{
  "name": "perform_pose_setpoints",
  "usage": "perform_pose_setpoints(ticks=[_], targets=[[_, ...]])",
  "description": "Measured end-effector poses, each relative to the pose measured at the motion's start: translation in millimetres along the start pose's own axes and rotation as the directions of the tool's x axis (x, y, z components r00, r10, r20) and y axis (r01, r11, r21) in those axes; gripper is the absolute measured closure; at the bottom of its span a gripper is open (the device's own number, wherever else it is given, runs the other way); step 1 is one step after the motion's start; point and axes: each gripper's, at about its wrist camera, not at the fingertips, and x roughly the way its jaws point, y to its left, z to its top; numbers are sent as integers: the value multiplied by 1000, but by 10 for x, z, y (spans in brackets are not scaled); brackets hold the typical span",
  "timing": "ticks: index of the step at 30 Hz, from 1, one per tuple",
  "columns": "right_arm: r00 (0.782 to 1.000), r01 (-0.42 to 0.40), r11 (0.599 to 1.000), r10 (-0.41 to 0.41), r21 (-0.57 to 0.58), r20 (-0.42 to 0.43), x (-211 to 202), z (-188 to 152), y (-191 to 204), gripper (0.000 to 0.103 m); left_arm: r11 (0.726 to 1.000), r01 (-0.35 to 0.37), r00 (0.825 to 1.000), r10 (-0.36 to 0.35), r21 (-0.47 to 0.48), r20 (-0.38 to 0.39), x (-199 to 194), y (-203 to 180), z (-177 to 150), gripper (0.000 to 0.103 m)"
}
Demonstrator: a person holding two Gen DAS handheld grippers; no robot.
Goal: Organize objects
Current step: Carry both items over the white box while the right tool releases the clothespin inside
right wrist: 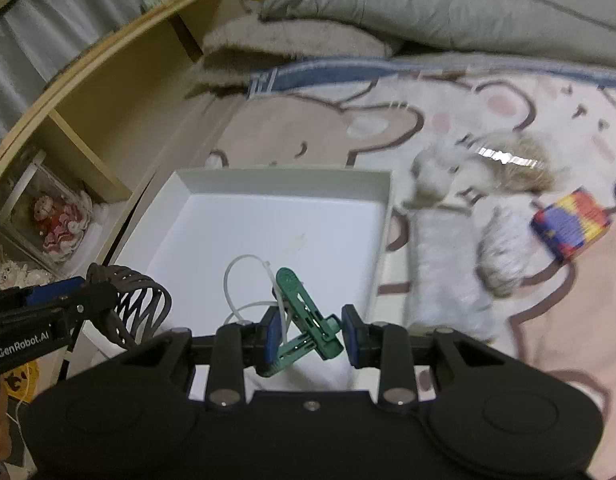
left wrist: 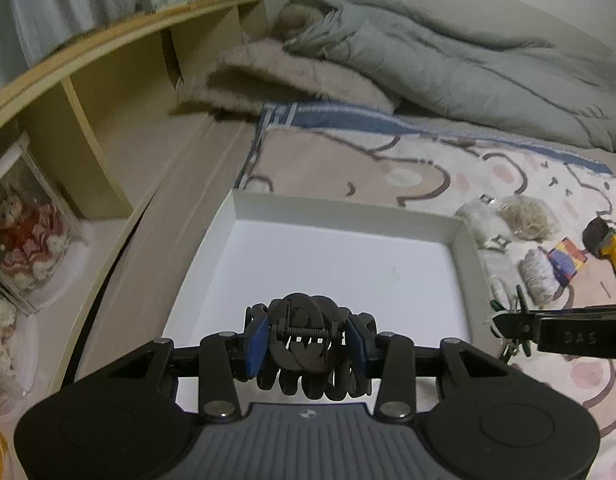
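Left hand-held gripper (left wrist: 306, 346) clamped on a black hair claw (left wrist: 308, 348), hovering over the white tray (left wrist: 465, 248). Right hand-held gripper (right wrist: 309, 334) pinching a green clip (right wrist: 304, 316) above the tray's near edge, white cable tie (right wrist: 244, 280) dangling just ahead.

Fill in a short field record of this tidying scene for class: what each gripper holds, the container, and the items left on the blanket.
left gripper: shut on black hair claw
right gripper: holds green clothespins with white loop
container: white tray, nothing resting inside
location: bear-print blanket
still outside tray: fluffy hair clips, colourful packet
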Motion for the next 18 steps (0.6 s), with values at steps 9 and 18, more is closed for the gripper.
perform_pose_setpoints(ticks=[9, 18], targets=[[993, 18, 998, -11, 56, -119, 393, -90, 162, 70, 999, 2, 993, 2, 32, -117, 305, 90, -78, 60], [991, 27, 998, -20, 55, -134, 465, -131, 203, 70, 1000, 14, 991, -11, 24, -136, 382, 109, -90, 60]])
